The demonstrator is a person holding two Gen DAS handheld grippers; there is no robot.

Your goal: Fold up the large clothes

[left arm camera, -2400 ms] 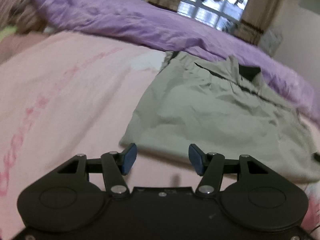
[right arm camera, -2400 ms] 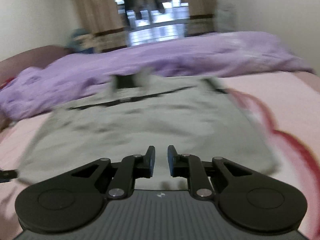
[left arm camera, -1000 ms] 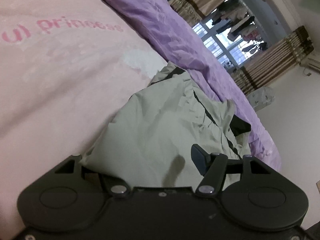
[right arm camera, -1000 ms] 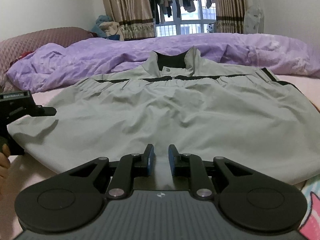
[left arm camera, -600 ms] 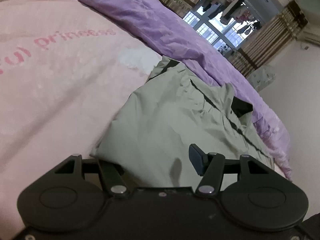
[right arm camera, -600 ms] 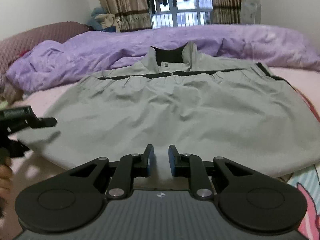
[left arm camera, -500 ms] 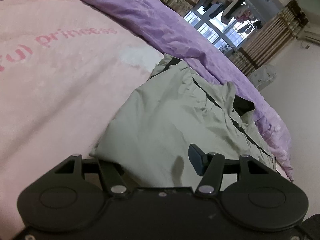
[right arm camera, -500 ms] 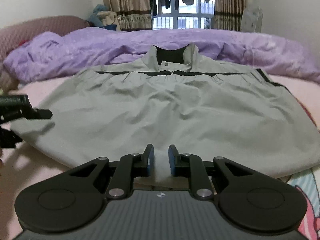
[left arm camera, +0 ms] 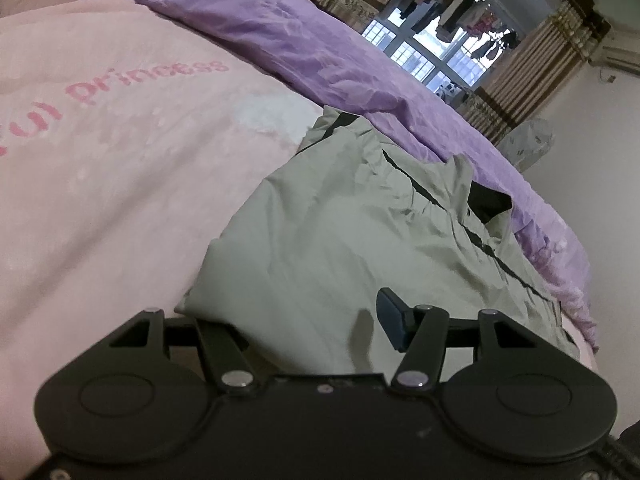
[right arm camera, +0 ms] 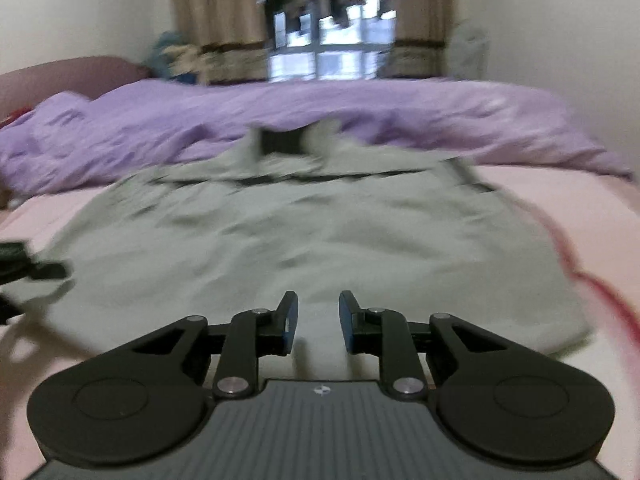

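A grey-green jacket (left arm camera: 352,240) with a black collar lies spread flat on a pink bed cover (left arm camera: 100,168). My left gripper (left arm camera: 308,320) is open at the jacket's near left hem corner. Its left finger is hidden under the fabric and its right finger (left arm camera: 394,316) sits above it. In the blurred right wrist view the jacket (right arm camera: 304,232) lies ahead. My right gripper (right arm camera: 318,318) hovers over the near hem with a narrow gap between its pads and holds nothing. The left gripper (right arm camera: 24,268) shows at that view's left edge.
A crumpled purple duvet (left arm camera: 304,52) lies along the far side of the bed behind the jacket (right arm camera: 360,116). A curtained window (right arm camera: 320,40) is beyond it. A maroon headboard (right arm camera: 60,76) is at the far left. Pink lettering (left arm camera: 132,84) marks the cover.
The left gripper came down and slid its left finger under the jacket's hem corner. The right gripper is moving now, its view blurred, and its jaws have opened slightly.
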